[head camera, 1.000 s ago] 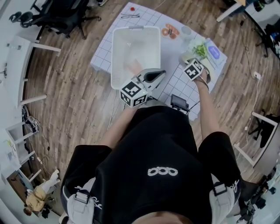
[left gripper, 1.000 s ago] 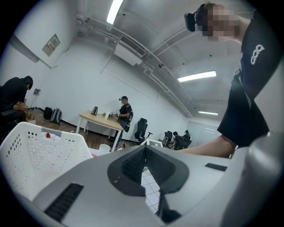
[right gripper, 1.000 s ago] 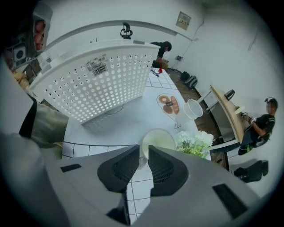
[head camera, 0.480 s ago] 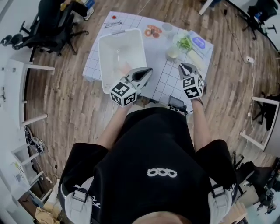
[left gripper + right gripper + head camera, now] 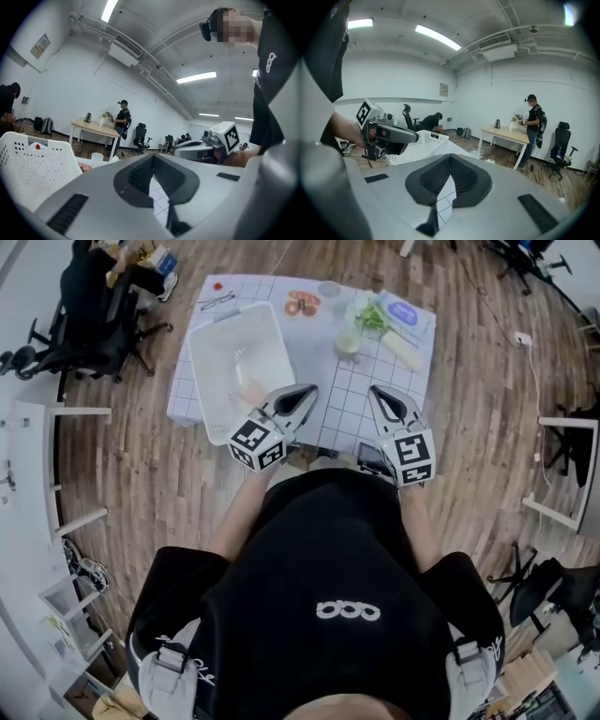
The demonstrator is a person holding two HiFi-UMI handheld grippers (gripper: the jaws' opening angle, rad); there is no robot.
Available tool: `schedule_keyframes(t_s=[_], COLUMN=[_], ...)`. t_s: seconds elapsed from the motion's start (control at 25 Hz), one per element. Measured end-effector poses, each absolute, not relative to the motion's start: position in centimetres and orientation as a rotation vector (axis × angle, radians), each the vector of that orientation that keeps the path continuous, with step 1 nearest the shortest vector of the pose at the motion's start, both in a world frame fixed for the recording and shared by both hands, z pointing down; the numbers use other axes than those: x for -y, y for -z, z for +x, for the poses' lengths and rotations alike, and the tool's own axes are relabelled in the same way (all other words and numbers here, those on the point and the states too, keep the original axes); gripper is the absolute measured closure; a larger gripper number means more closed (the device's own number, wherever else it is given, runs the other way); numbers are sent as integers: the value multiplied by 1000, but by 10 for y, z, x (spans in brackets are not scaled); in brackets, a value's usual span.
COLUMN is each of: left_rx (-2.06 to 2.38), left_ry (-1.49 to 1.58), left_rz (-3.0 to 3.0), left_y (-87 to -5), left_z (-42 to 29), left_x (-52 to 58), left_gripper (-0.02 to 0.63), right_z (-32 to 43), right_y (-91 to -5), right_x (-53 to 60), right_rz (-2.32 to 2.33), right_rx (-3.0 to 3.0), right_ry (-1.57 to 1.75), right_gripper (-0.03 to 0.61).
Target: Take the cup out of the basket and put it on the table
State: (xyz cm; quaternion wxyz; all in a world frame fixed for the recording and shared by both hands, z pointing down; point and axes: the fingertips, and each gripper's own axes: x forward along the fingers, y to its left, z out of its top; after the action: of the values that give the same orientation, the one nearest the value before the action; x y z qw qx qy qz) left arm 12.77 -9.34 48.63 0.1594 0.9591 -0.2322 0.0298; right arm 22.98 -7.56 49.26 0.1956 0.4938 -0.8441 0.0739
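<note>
In the head view, the cup (image 5: 348, 341) is found upright on the table (image 5: 349, 399), outside the basket (image 5: 199, 357) and just beside some green items (image 5: 373, 320). The placing step is therefore judged complete. The left gripper (image 5: 309, 391) and the right gripper (image 5: 375, 390) are held side by side above the near part of the table, well apart from the cup, which suggests a parked posture rather than a reach. The basket's interior is pale and washed out, so whatever lies in it cannot be identified, and the near table edge is covered by the person's torso. In the left gripper view, the left gripper (image 5: 153, 157) is shown with its jaws pressed together at the tips and nothing between them. Only one wall of the basket (image 5: 33, 164) is seen, cut off at the left, and the right gripper (image 5: 206, 147) is seen beyond. A small white vessel further off cannot be matched to the cup with certainty. In the right gripper view, the jaws of the right gripper (image 5: 451, 157) have just been closing and are met on nothing. The basket (image 5: 424, 143) is partly masked by the left gripper (image 5: 412, 137), and the cup cannot be made out.
</note>
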Motion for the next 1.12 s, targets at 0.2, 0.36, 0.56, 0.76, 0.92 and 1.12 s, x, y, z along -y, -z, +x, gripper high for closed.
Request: schedule_keyframes(t_s=[0.2, 0.36, 0.56, 0.76, 0.92, 1.12], left_rx=[648, 651, 664, 665, 670, 676], left_ry=[-87, -103, -105, -110, -116, -127], left_rz=[2757, 2763, 2762, 2763, 2768, 2773], left_y=[-486, -487, -488, -488, -488, -488], left_z=[137, 138, 135, 134, 134, 135], left_x=[87, 84, 83, 81, 81, 80], left_gripper=[606, 606, 606, 606, 606, 606], right_z=[235, 238, 235, 232, 237, 246], right_y=[-491, -499, -503, -503, -499, -500], right_x=[63, 57, 57, 57, 59, 60], right_rz=[1440, 1443, 1432, 1425, 1455, 1478], right_rx=[2350, 2367, 2382, 2388, 2380, 2371], right_ry=[-244, -315, -353, -351, -349, -364], right_gripper=[554, 554, 554, 555, 555, 554])
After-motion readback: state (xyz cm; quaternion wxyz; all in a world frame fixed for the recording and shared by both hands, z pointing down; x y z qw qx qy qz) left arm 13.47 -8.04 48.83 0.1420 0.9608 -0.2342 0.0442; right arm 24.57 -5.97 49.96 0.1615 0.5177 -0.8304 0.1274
